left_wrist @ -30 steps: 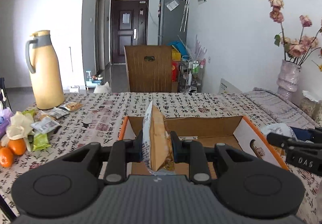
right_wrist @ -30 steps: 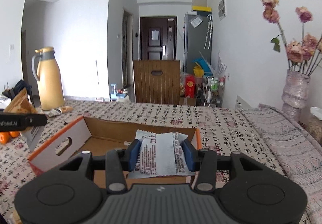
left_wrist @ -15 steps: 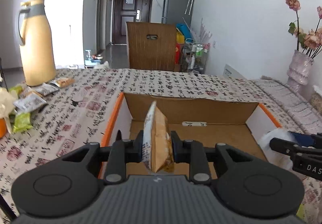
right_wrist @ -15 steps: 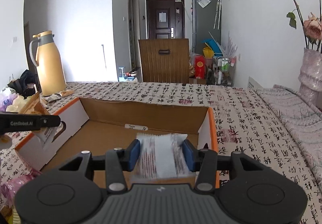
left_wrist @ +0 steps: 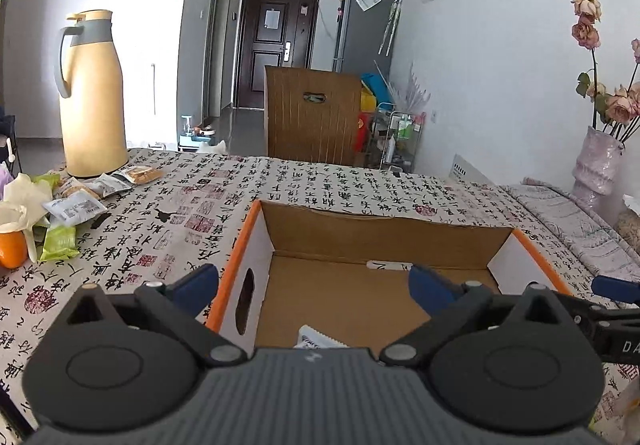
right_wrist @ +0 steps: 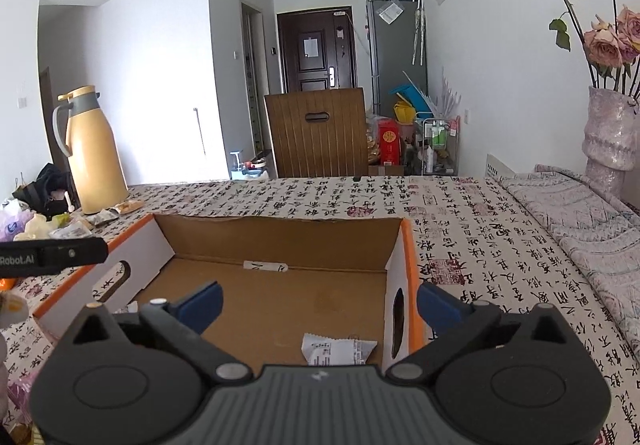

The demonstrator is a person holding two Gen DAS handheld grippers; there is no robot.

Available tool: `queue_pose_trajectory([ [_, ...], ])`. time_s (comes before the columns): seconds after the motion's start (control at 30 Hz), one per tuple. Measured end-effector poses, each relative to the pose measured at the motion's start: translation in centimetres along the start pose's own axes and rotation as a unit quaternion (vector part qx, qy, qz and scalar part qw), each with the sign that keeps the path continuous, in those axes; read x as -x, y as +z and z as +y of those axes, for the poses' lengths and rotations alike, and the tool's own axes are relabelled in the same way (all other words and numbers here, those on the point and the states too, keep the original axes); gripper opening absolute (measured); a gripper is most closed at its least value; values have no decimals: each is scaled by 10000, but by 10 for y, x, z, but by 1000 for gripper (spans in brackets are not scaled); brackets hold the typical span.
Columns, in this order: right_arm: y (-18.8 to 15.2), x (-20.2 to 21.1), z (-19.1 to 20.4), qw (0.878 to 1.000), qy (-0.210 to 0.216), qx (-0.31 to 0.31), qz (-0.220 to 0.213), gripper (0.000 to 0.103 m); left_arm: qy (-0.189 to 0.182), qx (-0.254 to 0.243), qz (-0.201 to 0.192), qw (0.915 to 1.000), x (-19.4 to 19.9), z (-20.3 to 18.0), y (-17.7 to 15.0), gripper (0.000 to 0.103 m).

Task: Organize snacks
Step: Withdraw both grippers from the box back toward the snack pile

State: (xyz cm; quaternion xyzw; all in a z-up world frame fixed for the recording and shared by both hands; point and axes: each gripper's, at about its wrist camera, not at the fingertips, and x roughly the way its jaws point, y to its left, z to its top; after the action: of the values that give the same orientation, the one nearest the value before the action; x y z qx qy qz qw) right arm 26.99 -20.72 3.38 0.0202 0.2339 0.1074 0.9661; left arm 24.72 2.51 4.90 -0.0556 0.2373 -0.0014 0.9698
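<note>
Both grippers are over the cardboard box point(left_wrist: 384, 241) now, and the left gripper point(left_wrist: 314, 287) has its blue fingers point(left_wrist: 196, 283) swinging wide apart with nothing between them, one finger outside the box's left wall, the other above its floor. The right gripper point(right_wrist: 318, 303) is opening too, its fingers point(right_wrist: 202, 303) spread with nothing clamped; its right finger sits outside the box's orange-edged right wall. Down on the box floor, near the right wall, lies a white snack packet point(right_wrist: 338, 350), flat and free of the fingers. In the left wrist view another white packet corner point(left_wrist: 318, 339) peeks out just above the gripper body, also on the box floor; how much of it there is I cannot tell. The box stands on the counter point(left_wrist: 320, 185) with its calligraphy-print cloth, toward the near edge. Over at the counter's left edge a heap of loose snack packets point(left_wrist: 74, 207) waits beside a tan thermos jug point(left_wrist: 92, 97), with an orange point(left_wrist: 12, 249) just beside a green packet point(left_wrist: 60, 241). A vase of dried roses point(right_wrist: 608, 125) stands at the right edge.
</note>
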Motion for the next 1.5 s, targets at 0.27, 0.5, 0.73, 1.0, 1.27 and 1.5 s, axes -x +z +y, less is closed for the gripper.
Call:
queue_pose_trajectory([
  [0.27, 8, 13, 7, 9998, -101, 50, -146, 103, 56, -84, -145, 9998, 16, -7, 6, 103],
  [0.5, 7, 43, 16, 9996, -59, 97, -256, 103, 67, -167, -262, 9995, 44, -10, 4, 103],
  [0.73, -4, 82, 25, 9993, -103, 157, -321, 103, 71, -154, -301, 9994, 75, -9, -5, 103],
  [1.0, -21, 121, 32, 9992, -98, 175, -347, 103, 108, -191, -362, 9991, 113, -9, -21, 103],
  [1.27, -42, 153, 40, 9992, -68, 220, -316, 103, 158, -246, -270, 9992, 139, -10, -44, 103],
  [1.5, -61, 173, 42, 9994, -85, 227, -230, 103, 155, -258, -114, 9995, 153, -8, -66, 103],
])
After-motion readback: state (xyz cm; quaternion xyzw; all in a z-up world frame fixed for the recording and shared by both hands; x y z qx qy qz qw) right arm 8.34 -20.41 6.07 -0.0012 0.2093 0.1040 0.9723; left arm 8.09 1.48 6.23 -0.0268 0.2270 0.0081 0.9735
